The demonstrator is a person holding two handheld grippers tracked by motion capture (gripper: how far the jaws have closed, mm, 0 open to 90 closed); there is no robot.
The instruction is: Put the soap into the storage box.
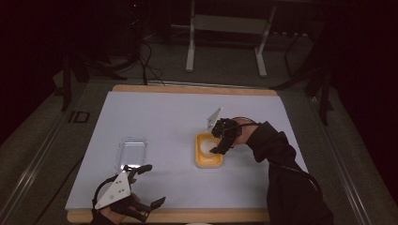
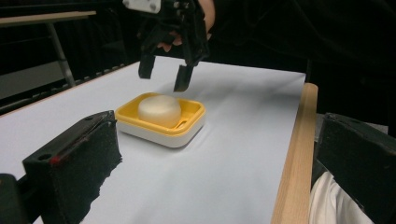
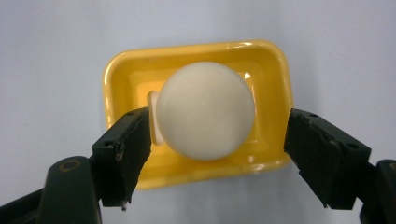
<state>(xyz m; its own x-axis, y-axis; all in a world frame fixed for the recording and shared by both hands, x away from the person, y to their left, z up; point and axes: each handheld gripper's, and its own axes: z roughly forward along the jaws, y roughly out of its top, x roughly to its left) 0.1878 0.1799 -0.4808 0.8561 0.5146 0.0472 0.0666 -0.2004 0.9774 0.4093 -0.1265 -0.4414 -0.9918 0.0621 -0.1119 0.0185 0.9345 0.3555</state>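
A yellow soap dish [image 1: 202, 161] sits right of the sheet's middle, holding a round white soap bar [image 1: 206, 147]. My right gripper [image 1: 217, 140] hovers over it, pointing down, open. In the right gripper view its jaws stand on either side of the soap bar [image 3: 205, 109] above the dish [image 3: 122, 70], with gaps on both sides. In the left gripper view the right gripper [image 2: 163, 78] hangs just above the soap bar [image 2: 159, 109] and dish [image 2: 191, 122] without touching. My left gripper [image 1: 152, 185] rests near the front left edge, open wide and holding nothing.
A clear plastic tray or lid [image 1: 131, 152] lies on the white sheet [image 1: 159, 112] just beyond my left gripper. The wooden table edge [image 2: 294, 158] runs along the front. A metal frame [image 1: 225, 28] stands on the floor behind the table.
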